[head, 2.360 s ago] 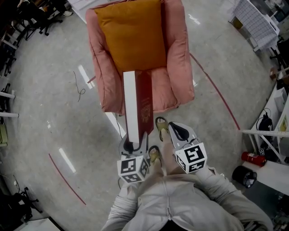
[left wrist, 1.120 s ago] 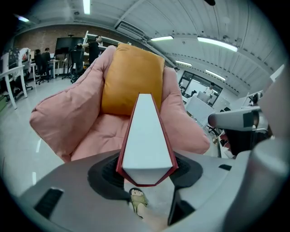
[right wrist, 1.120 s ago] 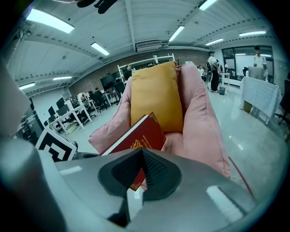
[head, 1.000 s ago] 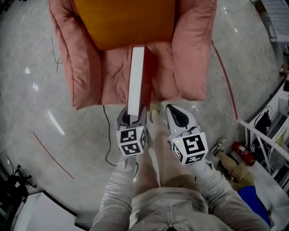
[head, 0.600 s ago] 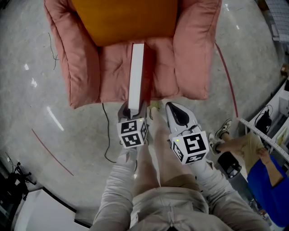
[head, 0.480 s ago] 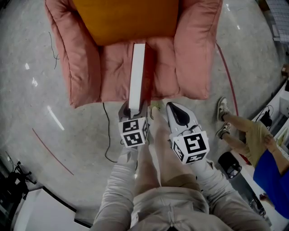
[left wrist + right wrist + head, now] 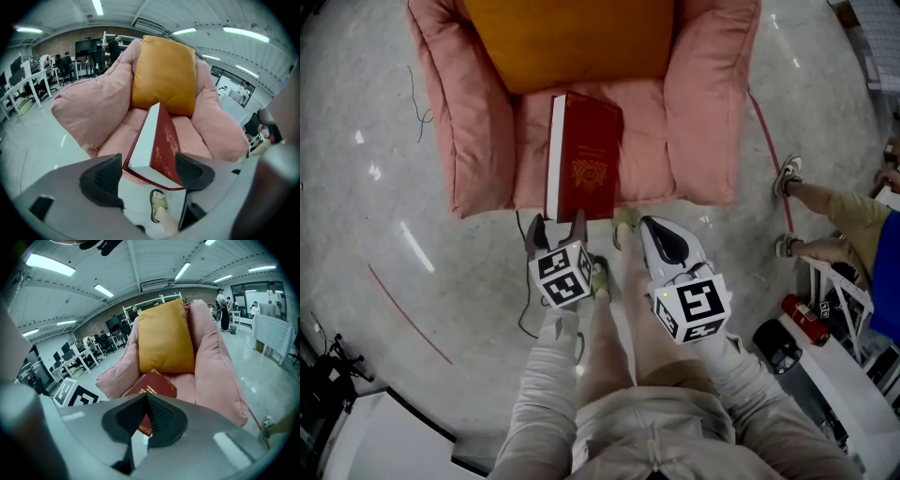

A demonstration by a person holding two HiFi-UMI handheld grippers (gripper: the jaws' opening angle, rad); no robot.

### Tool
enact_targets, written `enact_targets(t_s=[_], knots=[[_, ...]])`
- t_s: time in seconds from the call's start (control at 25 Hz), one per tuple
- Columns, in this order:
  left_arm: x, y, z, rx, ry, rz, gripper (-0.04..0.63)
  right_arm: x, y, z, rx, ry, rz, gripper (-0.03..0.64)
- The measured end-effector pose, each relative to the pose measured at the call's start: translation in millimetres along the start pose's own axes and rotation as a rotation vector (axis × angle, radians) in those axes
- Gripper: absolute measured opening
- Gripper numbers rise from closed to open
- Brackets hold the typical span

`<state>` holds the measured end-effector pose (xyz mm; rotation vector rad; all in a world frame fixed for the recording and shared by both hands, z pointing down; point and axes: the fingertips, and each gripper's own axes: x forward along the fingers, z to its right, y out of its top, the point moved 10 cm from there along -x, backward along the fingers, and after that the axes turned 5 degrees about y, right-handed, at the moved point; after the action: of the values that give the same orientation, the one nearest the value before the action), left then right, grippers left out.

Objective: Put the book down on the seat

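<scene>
- Release is the step in hand: my left gripper (image 7: pixel 556 225) (image 7: pixel 149 171) has its jaws opening. Both pads stand clear of the dark red hardcover book with the gold emblem (image 7: pixel 586 159) (image 7: pixel 157 140), whose near end sits between them.
- That book rests on the seat (image 7: pixel 642 122) of the pink padded armchair (image 7: pixel 698 94), just before the orange cushion (image 7: pixel 572 37). It looks tilted, white page edge to my left, with the near end seemingly past the seat's front.
- I'd draw the left gripper straight back along the book's length, without drifting sideways, so neither pad clips the cover.
- If the book looks ready to slide, I'd nudge it deeper.
- My right gripper (image 7: pixel 649 225) (image 7: pixel 146 401) hangs beside, jaws together on nothing, and is best kept out.
</scene>
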<state>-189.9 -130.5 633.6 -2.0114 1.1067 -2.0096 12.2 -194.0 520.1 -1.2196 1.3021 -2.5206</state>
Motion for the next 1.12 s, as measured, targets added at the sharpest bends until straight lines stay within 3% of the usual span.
enact_targets(t_s=[0.36,0.72,0.8,0.92,0.96,1.12], knots=[[-18,-2,4,-0.031,0.010,0.014,0.339,-16,-4,-4,-0.011,0.015,0.012,0.000],[-53,2,12,0.005,-0.053,-0.028,0.322,-32,1,-23,-0.030,0.018,0.033,0.000],[-64,5,11,0.002,-0.039,-0.021,0.267,-36,2,-29,-0.035,0.019,0.038,0.000],[-83,10,9,0.008,-0.005,0.000,0.064,-45,4,-38,-0.044,0.017,0.047,0.000],[-89,11,8,0.014,-0.004,0.007,0.030,-48,4,-41,-0.047,0.016,0.051,0.000],[-112,15,9,0.014,-0.063,0.011,0.008,-59,2,-53,-0.064,0.019,0.054,0.000]])
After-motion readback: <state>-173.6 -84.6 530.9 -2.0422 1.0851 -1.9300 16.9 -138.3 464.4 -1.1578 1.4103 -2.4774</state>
